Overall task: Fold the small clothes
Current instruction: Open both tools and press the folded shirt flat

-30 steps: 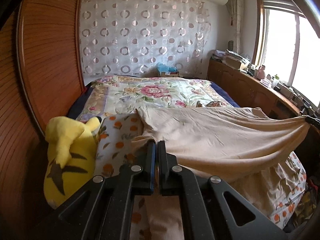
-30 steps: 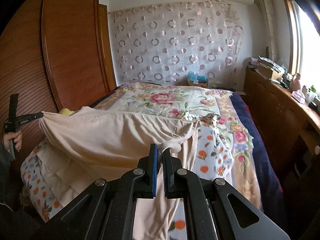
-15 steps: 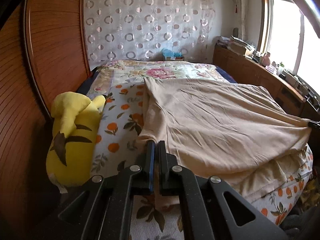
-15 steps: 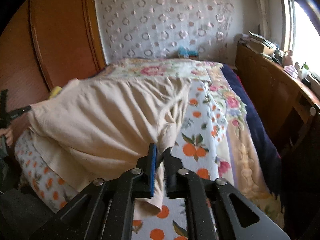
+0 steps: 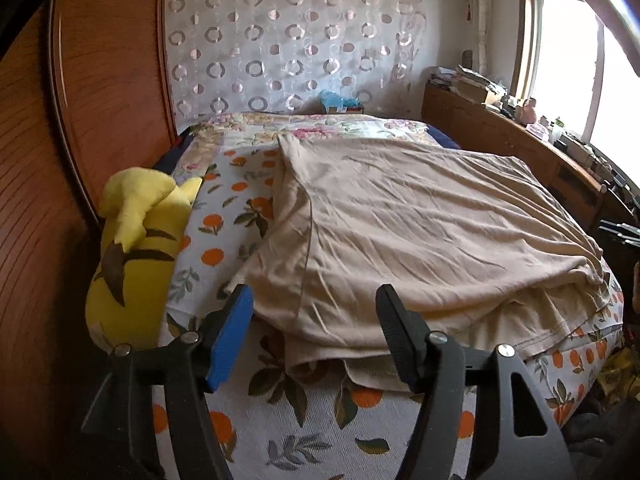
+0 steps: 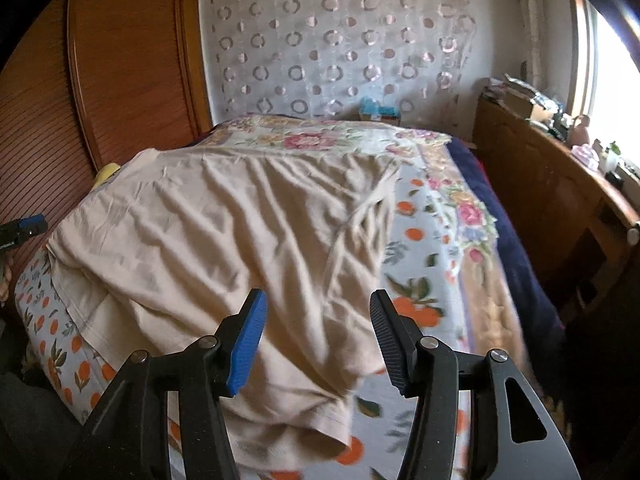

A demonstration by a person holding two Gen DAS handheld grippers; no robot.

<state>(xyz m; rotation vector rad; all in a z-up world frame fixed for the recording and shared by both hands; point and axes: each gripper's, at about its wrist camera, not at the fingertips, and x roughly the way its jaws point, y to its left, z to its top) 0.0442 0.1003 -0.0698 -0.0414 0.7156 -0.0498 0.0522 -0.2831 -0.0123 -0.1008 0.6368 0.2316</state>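
Note:
A beige T-shirt [image 5: 400,232] lies spread across the bed, wrinkled, its near edge folded over a lower layer. It also shows in the right wrist view [image 6: 224,240]. My left gripper [image 5: 314,300] is open and empty, just above the shirt's near left corner. My right gripper [image 6: 316,304] is open and empty above the shirt's near right part, where a sleeve [image 6: 320,416] hangs toward the bed's edge. The right gripper shows at the far right of the left wrist view [image 5: 618,230]; the left gripper shows at the left edge of the right wrist view [image 6: 24,228].
The bed has an orange-print sheet [image 5: 304,420] and a floral quilt [image 6: 316,140] at the back. A yellow plush toy [image 5: 136,252] lies along the bed's left side by the wooden wardrobe [image 5: 100,92]. A cluttered wooden sideboard [image 6: 552,184] runs under the window at right.
Both grippers held the shirt stretched in the air, lowered it flat onto the bed, then opened and let go of it.

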